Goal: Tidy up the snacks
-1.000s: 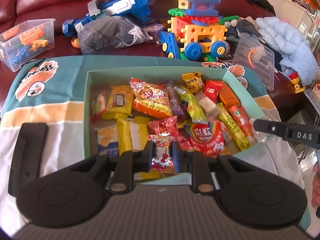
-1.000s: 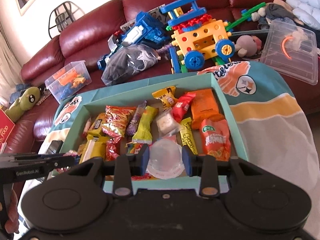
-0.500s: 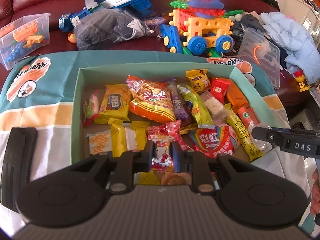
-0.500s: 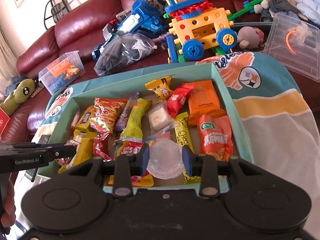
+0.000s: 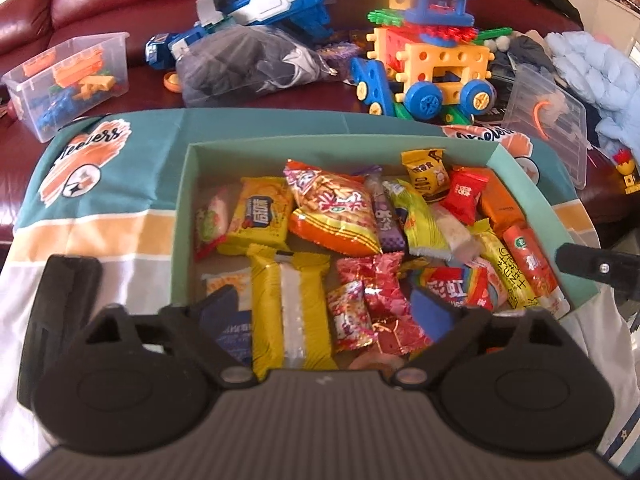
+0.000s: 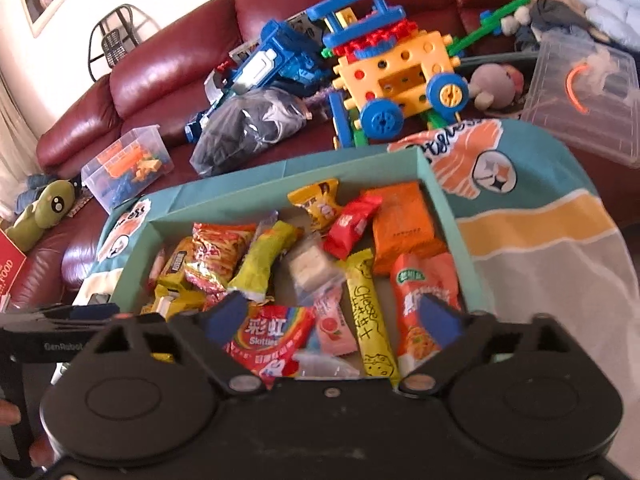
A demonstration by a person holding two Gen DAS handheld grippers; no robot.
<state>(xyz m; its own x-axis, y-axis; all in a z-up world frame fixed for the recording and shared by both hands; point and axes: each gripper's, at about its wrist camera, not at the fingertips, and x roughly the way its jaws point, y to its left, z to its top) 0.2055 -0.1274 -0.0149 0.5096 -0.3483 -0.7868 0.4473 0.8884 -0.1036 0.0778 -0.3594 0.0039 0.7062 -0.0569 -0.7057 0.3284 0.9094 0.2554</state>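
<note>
Left wrist view: the left gripper (image 5: 326,312) hangs low over the near end of the teal box (image 5: 182,216), jaws spread wide and empty. The snacks lie heaped inside; the red foil packet (image 5: 384,300) looks light, crinkly and slippery, best pinched across its middle.

Right wrist view: the right gripper (image 6: 334,316), also apart, hovers above the Skittles bag (image 6: 268,338), probably soft.
</note>
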